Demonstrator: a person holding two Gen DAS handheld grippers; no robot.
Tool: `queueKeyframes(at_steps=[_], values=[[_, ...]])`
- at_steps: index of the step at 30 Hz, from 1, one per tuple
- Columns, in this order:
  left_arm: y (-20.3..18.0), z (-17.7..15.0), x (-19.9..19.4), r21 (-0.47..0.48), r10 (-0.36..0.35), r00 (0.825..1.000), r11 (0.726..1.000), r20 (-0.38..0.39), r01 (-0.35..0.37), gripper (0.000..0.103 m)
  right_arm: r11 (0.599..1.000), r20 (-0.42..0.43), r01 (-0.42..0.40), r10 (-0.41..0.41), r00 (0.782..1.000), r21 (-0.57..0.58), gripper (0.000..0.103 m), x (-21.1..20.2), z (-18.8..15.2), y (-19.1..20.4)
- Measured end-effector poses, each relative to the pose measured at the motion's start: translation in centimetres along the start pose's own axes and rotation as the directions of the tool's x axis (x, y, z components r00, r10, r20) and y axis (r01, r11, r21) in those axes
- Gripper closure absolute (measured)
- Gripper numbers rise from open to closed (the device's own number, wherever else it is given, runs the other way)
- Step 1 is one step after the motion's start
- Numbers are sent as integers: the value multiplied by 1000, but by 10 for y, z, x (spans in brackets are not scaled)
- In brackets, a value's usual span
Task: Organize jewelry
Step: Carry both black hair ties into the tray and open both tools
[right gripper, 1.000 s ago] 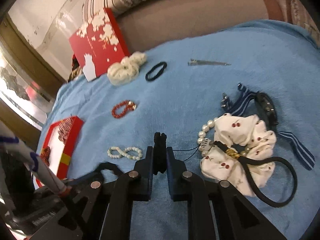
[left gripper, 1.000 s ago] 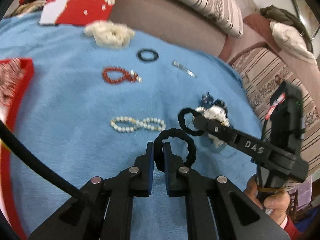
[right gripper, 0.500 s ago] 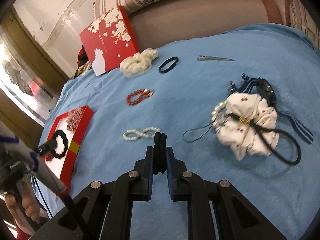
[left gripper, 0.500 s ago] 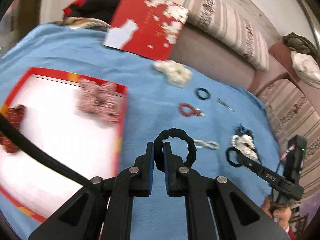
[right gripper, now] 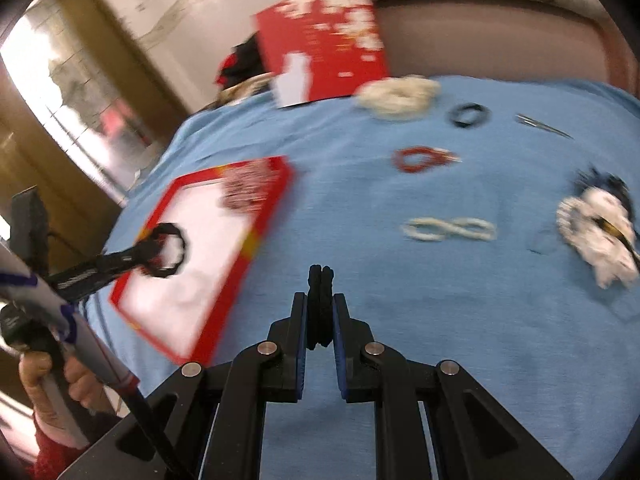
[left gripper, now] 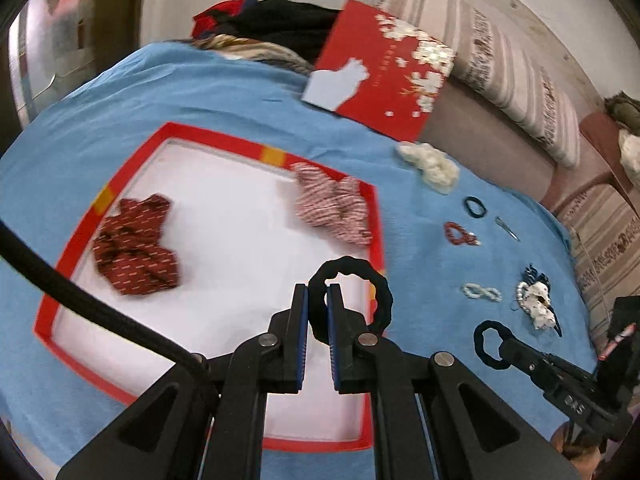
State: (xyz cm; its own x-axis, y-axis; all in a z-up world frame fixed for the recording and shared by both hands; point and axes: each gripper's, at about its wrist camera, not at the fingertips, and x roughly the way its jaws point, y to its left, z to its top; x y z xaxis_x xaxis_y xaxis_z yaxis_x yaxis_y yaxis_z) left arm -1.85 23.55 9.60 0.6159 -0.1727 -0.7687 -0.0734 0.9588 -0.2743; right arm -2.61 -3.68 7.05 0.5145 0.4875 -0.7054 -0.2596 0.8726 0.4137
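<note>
Both claws, left [left gripper: 317, 300] and right [right gripper: 320, 304], have swung toward the red tray [left gripper: 224, 138], each clamping a black scrunchie [left gripper: 352, 292].

left wrist view looks steeply down from close above the red-rimmed white tray [left gripper: 208, 136] at the blue blanket's [left gripper: 432, 280] left edge. right wrist view faces across the blanket's middle, nearby; both share tray, red floral box lid [right gripper: 324, 40] and blanket.

White tray floor [left gripper: 240, 248] open mid-way, dark red scrunchie [left gripper: 134, 246] left, striped scrunchie [left gripper: 332, 208] far corner
</note>
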Motion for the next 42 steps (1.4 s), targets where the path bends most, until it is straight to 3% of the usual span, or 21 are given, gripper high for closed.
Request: queueKeyframes(at_steps=[8, 12, 20, 29, 32, 34, 35, 42], values=[[47, -3, 5, -59, 136, 987, 988, -84, -141, 94, 985, -72, -84, 73, 995, -152, 90, 40, 10, 90], [65, -5, 8, -87, 177, 976, 978, -127, -189, 94, 979, -128, -124, 104, 986, -162, 90, 69, 4, 117], [85, 0, -5, -105, 273, 956, 953, -111, -285, 94, 980, -191, -159, 135, 972, -120, 90, 96, -5, 130], [93, -2, -1, -135, 261, 954, 950, -149, -282, 94, 983, -199, -99, 66, 978, -156, 89, 100, -13, 129], [96, -1, -7, -167, 261, 955, 945, -139, -282, 89, 981, -190, -90, 57, 980, -172, 80, 94, -14, 130], [97, 0, -12, -193, 252, 960, 943, -125, -272, 78, 980, -172, -81, 49, 984, -184, 57, 87, -14, 132], [98, 1, -16, -209, 243, 964, 942, -108, -261, 73, 979, -159, -77, 47, 986, -191, 54, 83, -14, 132], [90, 8, -39, -258, 222, 975, 942, 4, -214, 59, 965, -88, -15, -8, 996, -263, 50, 50, -18, 130]])
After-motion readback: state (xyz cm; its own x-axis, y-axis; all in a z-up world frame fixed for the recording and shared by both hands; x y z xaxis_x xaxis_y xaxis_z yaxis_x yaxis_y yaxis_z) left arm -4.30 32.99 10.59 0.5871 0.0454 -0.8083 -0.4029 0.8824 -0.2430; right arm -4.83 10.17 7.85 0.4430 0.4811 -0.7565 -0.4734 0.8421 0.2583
